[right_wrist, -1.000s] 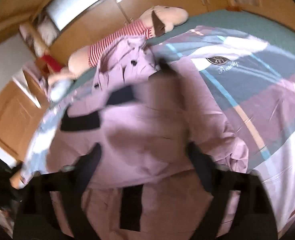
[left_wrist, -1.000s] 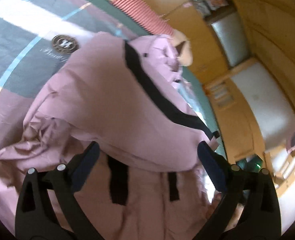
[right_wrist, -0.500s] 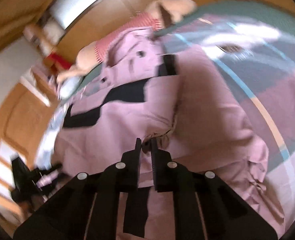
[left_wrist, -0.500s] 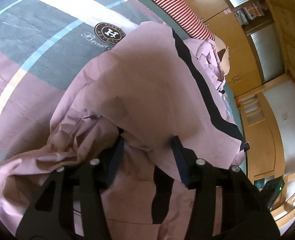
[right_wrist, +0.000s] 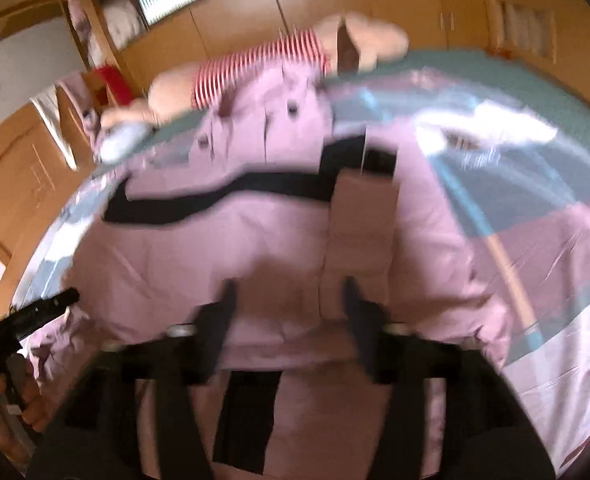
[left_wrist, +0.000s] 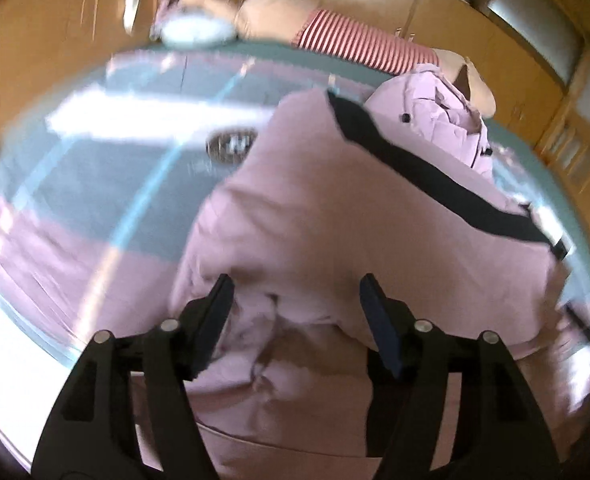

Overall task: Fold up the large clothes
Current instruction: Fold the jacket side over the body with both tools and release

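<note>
A large pink garment with black stripes (left_wrist: 335, 208) lies folded over on the bed; it also shows in the right wrist view (right_wrist: 255, 248). My left gripper (left_wrist: 295, 300) is open, its fingers apart just above a crumpled fold of the cloth. My right gripper (right_wrist: 291, 300) is open too, with its fingers spread over the near edge of the garment. Neither holds cloth. Both views are motion blurred.
A bedspread with grey, pink and white blocks (left_wrist: 95, 184) covers the bed. A plush toy in a red striped shirt (right_wrist: 263, 64) lies along the far edge. Wooden wardrobes (right_wrist: 375, 4) line the wall behind. The other hand-held gripper (right_wrist: 23, 320) shows at the left.
Both grippers were open, then closed on the pink cloth half a second ago, and have now opened and let it go. Both have pulled back a little.
</note>
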### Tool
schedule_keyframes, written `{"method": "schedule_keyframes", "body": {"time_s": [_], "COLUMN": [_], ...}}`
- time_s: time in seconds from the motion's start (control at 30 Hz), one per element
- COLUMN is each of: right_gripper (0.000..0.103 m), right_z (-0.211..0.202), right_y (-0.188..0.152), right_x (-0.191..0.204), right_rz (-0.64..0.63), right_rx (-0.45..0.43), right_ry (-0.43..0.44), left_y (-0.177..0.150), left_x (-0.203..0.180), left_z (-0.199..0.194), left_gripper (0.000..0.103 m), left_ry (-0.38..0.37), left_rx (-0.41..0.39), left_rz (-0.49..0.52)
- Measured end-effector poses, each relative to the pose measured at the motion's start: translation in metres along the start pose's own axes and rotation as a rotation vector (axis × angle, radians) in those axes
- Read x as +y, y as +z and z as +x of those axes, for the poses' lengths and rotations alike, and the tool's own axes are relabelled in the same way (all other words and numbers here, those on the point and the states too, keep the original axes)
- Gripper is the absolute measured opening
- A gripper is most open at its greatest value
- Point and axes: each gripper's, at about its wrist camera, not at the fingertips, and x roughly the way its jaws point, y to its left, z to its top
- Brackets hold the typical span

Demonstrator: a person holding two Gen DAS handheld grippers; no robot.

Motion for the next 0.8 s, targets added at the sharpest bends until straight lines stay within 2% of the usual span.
{"method": "schedule_keyframes", "body": {"time_s": [0.07,0.13,0.17,0.27,0.4,0.53,0.6,0.63,0.67,0.73,0.8], "right_gripper": [0.061,0.06,0.06,0.06,0.061,0.071,0.079,0.088,0.093,0.095,0.095], "right_z": [-0.005,0.006,0.018,0.06,0.064,0.064,0.064,0.065,0.067,0.068,0.067], "right_y": [-0.001,-0.007,-0.012,-0.024,-0.025,-0.03,-0.031,-0.031,-0.03,-0.03,-0.03], "right_x": [0.016,0.027,0.029,0.018,0.008,0.014,0.011,0.008,0.008,0.002,0.002], "right_rz": [-0.11,-0.193,-0.215,-0.205,-0.166,-0.212,-0.208,-0.194,-0.182,-0.151,-0.144], "right_rx": [-0.04,-0.013,0.03,0.198,0.22,0.209,0.211,0.218,0.225,0.236,0.236], "right_ry": [-0.036,-0.075,-0.093,-0.137,-0.143,-0.195,-0.212,-0.222,-0.225,-0.207,-0.203], "left_y": [-0.004,-0.009,-0.012,-0.017,-0.013,-0.015,-0.017,-0.018,-0.019,-0.022,-0.026], "left_x": [-0.012,-0.022,-0.023,-0.016,-0.001,-0.009,-0.018,-0.023,-0.026,-0.03,-0.03], "left_z": [-0.003,0.005,0.01,0.026,0.03,0.017,0.008,0.005,0.004,0.006,0.012], "left_gripper": [0.068,0.068,0.068,0.073,0.074,0.073,0.074,0.077,0.08,0.09,0.091], "left_ry": [0.023,0.023,0.016,-0.022,-0.072,-0.038,-0.034,-0.034,-0.034,-0.037,-0.034], "left_rx": [-0.015,0.022,0.05,0.134,0.172,0.129,0.1,0.095,0.096,0.127,0.173], "left_rz": [0.071,0.118,0.123,0.07,-0.004,0.006,0.039,0.056,0.067,0.076,0.069]}}
